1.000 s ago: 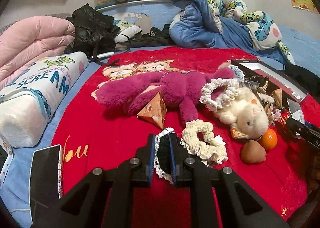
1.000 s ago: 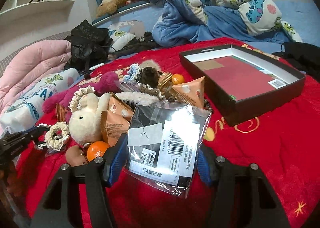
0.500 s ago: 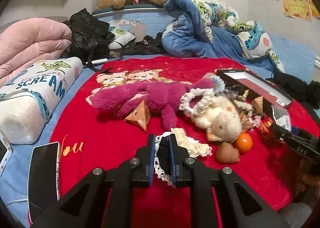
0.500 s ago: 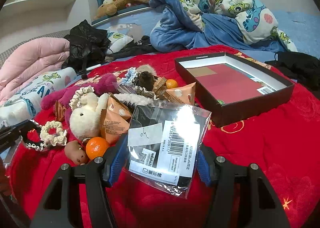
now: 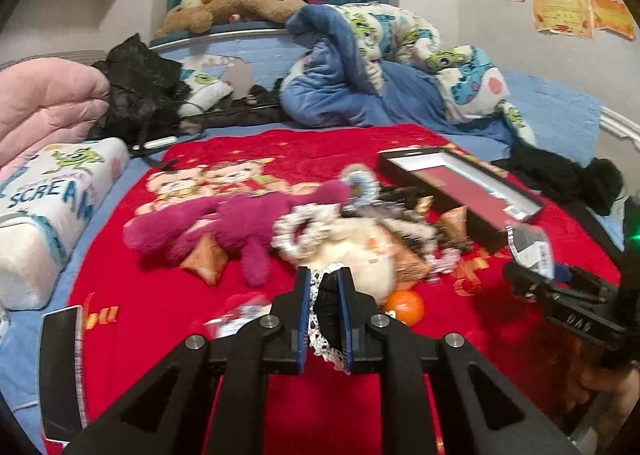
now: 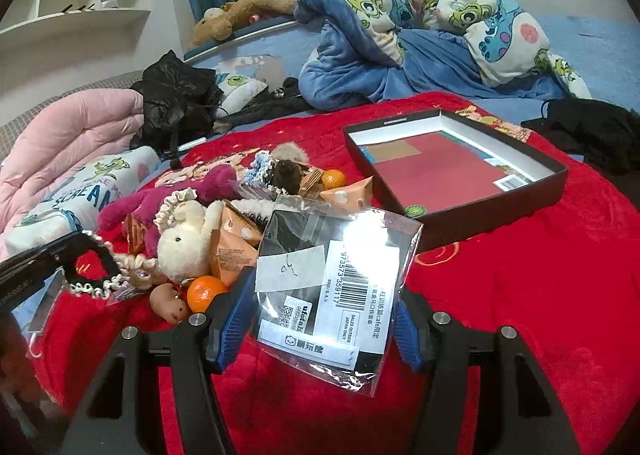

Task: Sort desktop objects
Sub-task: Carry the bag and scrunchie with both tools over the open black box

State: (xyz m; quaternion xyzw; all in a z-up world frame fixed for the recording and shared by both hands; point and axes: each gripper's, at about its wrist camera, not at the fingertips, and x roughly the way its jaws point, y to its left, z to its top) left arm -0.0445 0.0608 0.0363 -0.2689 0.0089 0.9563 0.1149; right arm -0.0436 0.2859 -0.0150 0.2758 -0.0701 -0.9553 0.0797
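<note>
In the left wrist view, low in the middle of the frame, we see the left gripper [image 5: 325, 311] closed narrow on a black scrunchie [image 5: 326, 305] with a white lace edge (this view is somewhat blurred, so its shape is hard to read). Above it sit a cream toy rabbit [image 5: 372, 251] and a magenta plush toy [image 5: 224, 221] on the red blanket [image 5: 160, 295]. In the right wrist view, the right gripper [image 6: 320, 319] clamps a clear plastic bag [image 6: 336, 287] at lower centre. An open black box [image 6: 460, 175] lies at upper right, and an orange [image 6: 206, 292] at lower left.
</note>
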